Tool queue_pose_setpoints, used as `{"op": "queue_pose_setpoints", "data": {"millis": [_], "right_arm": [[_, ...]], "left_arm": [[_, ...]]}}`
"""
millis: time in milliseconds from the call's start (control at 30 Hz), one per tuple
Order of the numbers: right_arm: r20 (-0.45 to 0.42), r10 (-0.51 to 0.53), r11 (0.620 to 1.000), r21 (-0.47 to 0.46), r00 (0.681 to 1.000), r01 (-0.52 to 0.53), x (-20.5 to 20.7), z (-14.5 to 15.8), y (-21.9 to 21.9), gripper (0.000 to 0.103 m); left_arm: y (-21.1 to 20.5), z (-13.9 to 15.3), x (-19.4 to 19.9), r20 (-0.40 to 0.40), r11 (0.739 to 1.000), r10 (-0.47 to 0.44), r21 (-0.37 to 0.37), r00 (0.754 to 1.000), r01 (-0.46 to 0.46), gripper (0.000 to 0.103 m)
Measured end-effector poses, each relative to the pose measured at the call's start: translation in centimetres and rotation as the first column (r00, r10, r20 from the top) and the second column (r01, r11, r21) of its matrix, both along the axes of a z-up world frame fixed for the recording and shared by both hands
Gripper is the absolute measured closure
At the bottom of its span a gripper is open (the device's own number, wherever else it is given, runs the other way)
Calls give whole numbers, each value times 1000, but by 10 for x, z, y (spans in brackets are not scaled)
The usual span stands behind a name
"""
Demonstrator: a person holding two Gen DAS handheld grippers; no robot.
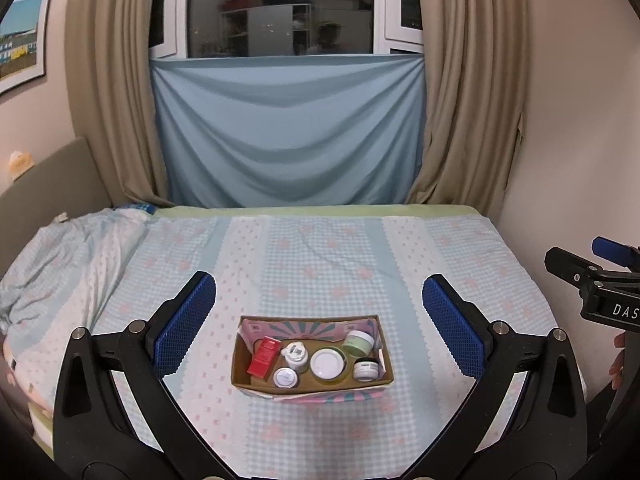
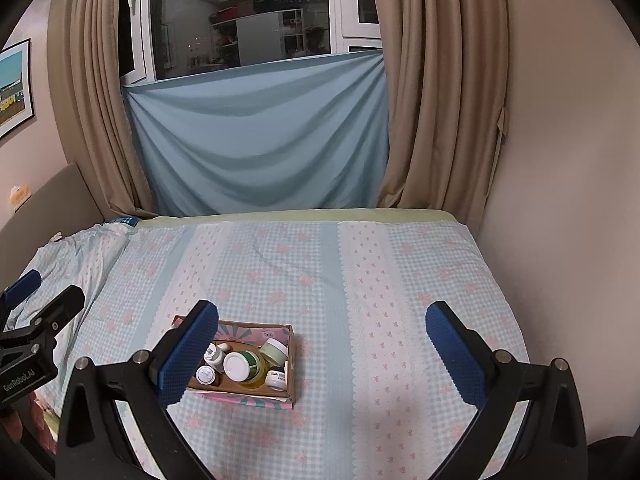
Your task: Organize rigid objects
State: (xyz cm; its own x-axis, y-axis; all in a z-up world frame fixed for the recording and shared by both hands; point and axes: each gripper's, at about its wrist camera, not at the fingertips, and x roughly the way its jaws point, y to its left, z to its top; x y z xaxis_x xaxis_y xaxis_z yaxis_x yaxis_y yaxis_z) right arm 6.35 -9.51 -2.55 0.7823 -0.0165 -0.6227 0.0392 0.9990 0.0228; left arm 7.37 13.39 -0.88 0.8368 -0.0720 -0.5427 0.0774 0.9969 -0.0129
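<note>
A small cardboard box (image 1: 374, 385) sits on the bed, holding a red carton (image 1: 264, 357), a white bottle (image 1: 295, 354), a small white-lidded jar (image 1: 285, 377), a big yellow jar with a white lid (image 1: 328, 363), a pale green jar (image 1: 358, 341) and a dark jar with a white label (image 1: 366, 369). My left gripper (image 1: 319, 316) is open and empty, held above and in front of the box. The box also shows in the right wrist view (image 2: 292, 364), low and left. My right gripper (image 2: 322, 340) is open and empty, with its left finger (image 2: 188, 352) in front of the box's left end.
The bed is covered by a blue checked sheet (image 1: 320, 264) with a rumpled blanket (image 1: 60, 264) at the left. A wall (image 2: 560, 200) borders the right side. Beige curtains (image 1: 108, 80) and a blue cloth (image 1: 288, 132) hang behind. A headboard (image 1: 48, 184) stands at the left.
</note>
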Motion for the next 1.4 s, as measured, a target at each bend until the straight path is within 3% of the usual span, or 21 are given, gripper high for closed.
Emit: {"op": "queue_pose_setpoints", "data": {"millis": [1400], "right_arm": [[12,-16,1000,-13,1000,16,7,3,2,0]], "left_arm": [[0,-4,5,-12,1000,-9,10,1000,9,0]]}}
